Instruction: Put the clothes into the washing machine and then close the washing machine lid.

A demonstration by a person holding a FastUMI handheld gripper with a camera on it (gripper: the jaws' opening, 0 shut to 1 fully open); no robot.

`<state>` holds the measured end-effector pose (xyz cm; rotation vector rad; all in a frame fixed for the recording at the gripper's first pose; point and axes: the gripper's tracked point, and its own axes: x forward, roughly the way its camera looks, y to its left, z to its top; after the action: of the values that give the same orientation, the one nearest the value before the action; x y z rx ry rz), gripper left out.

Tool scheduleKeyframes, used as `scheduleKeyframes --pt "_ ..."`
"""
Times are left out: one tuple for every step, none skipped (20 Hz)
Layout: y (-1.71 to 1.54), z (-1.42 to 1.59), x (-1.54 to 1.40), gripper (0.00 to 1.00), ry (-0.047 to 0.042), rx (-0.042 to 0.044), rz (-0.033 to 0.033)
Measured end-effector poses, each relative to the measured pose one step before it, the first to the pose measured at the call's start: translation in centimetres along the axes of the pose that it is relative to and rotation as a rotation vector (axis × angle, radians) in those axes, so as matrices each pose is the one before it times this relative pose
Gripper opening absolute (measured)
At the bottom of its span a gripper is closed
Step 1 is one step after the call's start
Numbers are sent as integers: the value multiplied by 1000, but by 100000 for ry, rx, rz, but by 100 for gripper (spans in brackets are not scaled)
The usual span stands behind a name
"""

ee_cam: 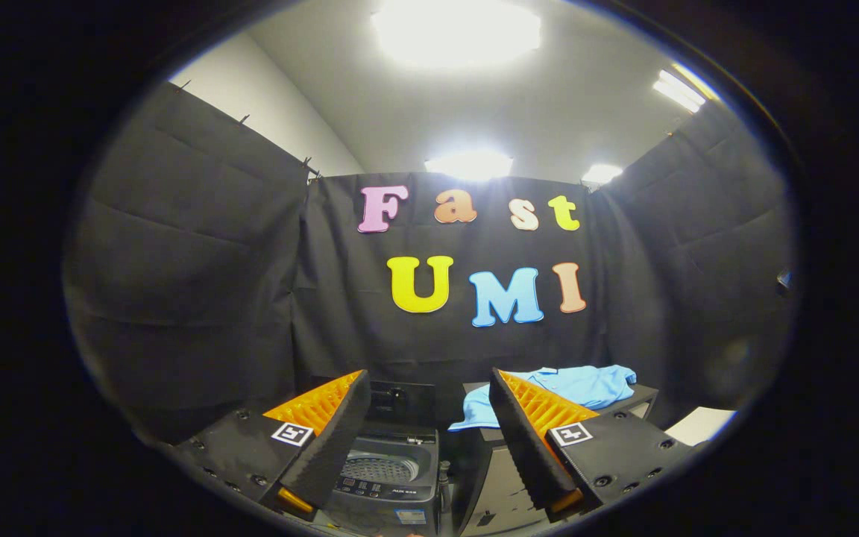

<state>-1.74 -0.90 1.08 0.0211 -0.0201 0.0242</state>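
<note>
A light blue garment (571, 391) lies crumpled on a dark stand (642, 399), beyond my right finger. To its left stands a small grey top-loading washing machine (388, 477) with its lid (400, 403) raised upright at the back and the drum (379, 468) showing. My gripper (429, 384) is open, high above and in front of both, with nothing between its fingers. The washer shows through the gap between the fingers, nearer the left one.
Black cloth walls close the booth on the left, back and right. A white surface (702, 425) lies low on the right, past the stand. The stand's pale front panel (500, 485) is right beside the washer.
</note>
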Motion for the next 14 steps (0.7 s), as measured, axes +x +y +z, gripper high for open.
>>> scheduleKeyframes --pt "-26 96 -133 99 -165 361 141" --pt "-164 -6 -18 99 -64 332 53" --pt "-84 -23 -47 99 3 206 128" --pt "-80 7 84 99 108 19 -20" --pt "-158 -10 -4 99 101 -46 88" --pt "-66 45 -70 99 15 -27 197" --pt "-61 89 -16 99 -77 -46 112" --pt "-141 -36 146 99 -57 -9 98" --pt "-83 19 46 99 49 76 130" --pt "-38 -18 7 99 112 123 158" --pt "-132 100 -19 99 210 111 -9" --pt "-112 -1 16 99 201 151 80" --pt "-168 229 -58 99 -59 12 80" --pt "-236 106 62 99 -21 -30 -221"
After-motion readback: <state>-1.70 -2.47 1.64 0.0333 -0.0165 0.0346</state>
